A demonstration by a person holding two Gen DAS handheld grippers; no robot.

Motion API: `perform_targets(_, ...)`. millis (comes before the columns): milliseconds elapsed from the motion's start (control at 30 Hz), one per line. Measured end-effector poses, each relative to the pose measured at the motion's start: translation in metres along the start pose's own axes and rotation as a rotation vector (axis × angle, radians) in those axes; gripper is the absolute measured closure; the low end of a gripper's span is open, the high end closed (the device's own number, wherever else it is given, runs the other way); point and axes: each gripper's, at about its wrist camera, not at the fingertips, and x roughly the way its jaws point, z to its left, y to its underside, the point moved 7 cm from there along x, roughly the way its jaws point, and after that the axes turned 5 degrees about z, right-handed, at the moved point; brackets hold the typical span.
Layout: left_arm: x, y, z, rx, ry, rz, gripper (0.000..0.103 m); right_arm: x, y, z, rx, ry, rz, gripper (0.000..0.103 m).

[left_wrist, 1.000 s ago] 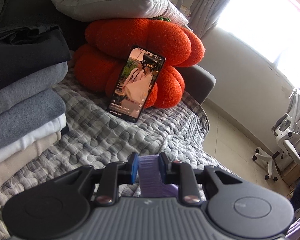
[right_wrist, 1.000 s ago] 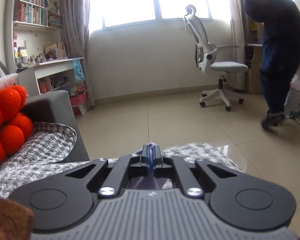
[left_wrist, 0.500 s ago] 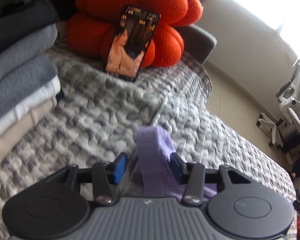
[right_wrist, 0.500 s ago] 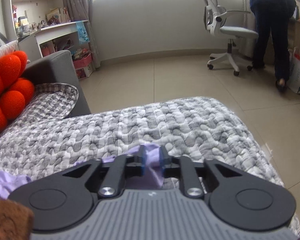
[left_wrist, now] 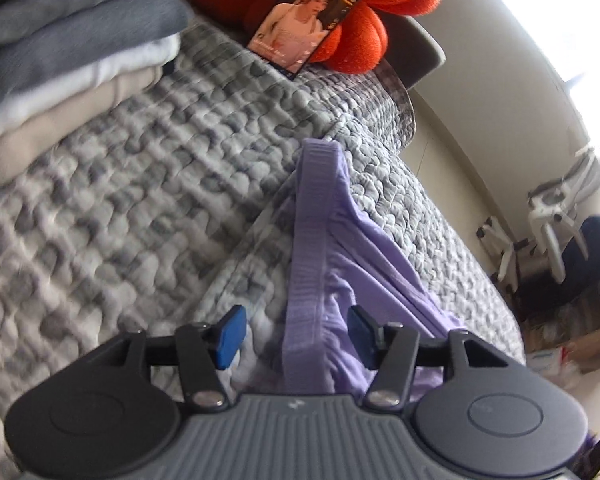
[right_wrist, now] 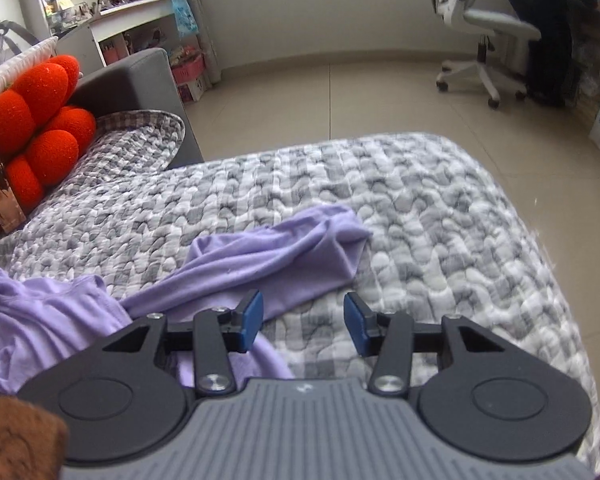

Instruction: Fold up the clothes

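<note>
Lilac fabric: one purple garment point(left_wrist: 320, 248) lies spread on the grey-and-white quilted cover point(left_wrist: 120, 208) of the sofa. In the left wrist view its ribbed waistband runs from 6 o'clock up toward 12 o'clock, passing between the blue pads of the left gripper point(left_wrist: 296, 334). That gripper stands wide apart; neither pad touches the cloth, as far as the blurred frame allows.

In the right wrist view a loose flap of the same garment point(right_wrist: 276, 260) lies flat on the cover point(right_wrist: 440, 216), extending from 9 o'clock toward the centre. The right gripper point(right_wrist: 304, 322) is likewise spread wide and holds nothing; its left pad sits over the cloth edge, its right pad over bare quilting.

Surroundings, left wrist view: a stack of folded clothes point(left_wrist: 72, 52) in grey, white and beige at 10 o'clock; an orange cushion point(left_wrist: 364, 20) at 12 o'clock, with a phone point(left_wrist: 310, 20) propped against it, screen lit. Right wrist view: the orange cushion point(right_wrist: 36, 120) at 9 o'clock, a white office chair point(right_wrist: 488, 36) at 1 o'clock on the tiled floor point(right_wrist: 340, 100), and a person in dark clothing point(right_wrist: 540, 20) beside the chair.
</note>
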Motion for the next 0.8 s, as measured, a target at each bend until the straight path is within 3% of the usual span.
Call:
perform_targets(200, 0.001, 0.033, 0.013, -0.178, 0.203, 0.136, 0.046, -0.012, 0.016, 0.002, 0.019, -0.047, 0.021, 0.054)
perform_targets(300, 0.005, 0.047, 0.018, -0.25, 0.252, 0.167, 0.048, -0.011, 0.027, -0.006, 0.058, -0.065, 0.039, 0.053)
perform_targets(533, 0.014, 0.058, 0.021, -0.499, 0.418, 0.111, 0.053, -0.016, 0.034, -0.018, 0.16, -0.126, 0.057, 0.053)
perform_targets(700, 0.022, 0.07, 0.029, -0.703, 0.432, 0.046, 0.071, -0.013, 0.037, -0.02, 0.198, -0.148, 0.063, 0.053)
perform_targets(800, 0.022, 0.072, 0.033, -0.778, 0.433, -0.001, 0.075, -0.012, 0.038, -0.015, 0.183, -0.162, 0.058, 0.054)
